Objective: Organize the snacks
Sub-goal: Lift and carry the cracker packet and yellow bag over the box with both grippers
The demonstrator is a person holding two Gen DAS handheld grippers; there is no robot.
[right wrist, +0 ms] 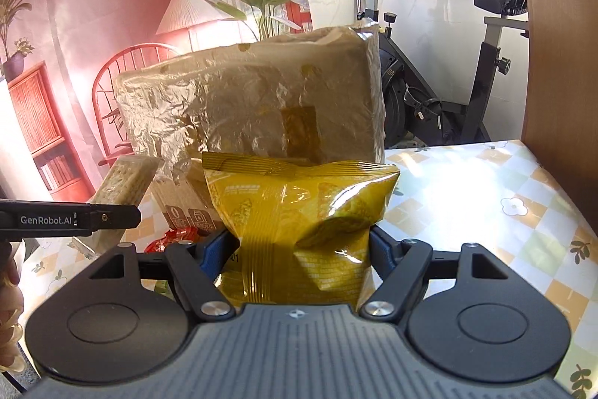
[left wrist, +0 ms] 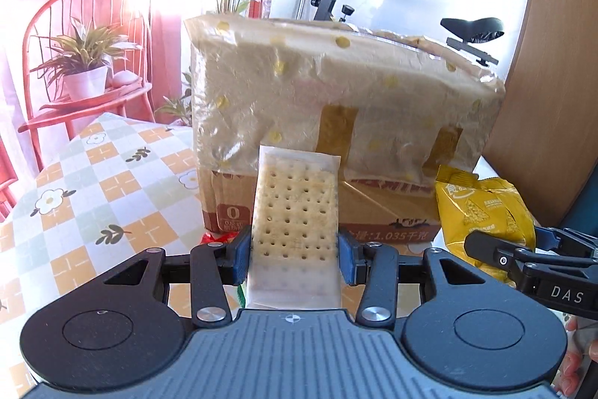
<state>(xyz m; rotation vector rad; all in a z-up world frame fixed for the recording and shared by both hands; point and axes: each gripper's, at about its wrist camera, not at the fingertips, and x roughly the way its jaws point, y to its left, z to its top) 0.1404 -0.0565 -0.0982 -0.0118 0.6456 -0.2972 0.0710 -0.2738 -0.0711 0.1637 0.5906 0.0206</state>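
Crackers in a clear wrapper, a pale dotted rectangular packet (left wrist: 296, 212), sit clamped between the blue pads of our left tongs (left wrist: 295, 249), lifted above the checked, flower-printed worktop (left wrist: 93, 174). We hold a crinkly yellow foil snack bag (right wrist: 302, 223) in our right tongs (right wrist: 304, 249), whose pads press its two sides with the jaws spread fairly wide. Just behind both snacks stands a brown cardboard box lined with a crumpled translucent plastic bag (left wrist: 336, 92), resting on the worktop. A red shiny wrapper (right wrist: 172, 236) lies at the foot of the box.
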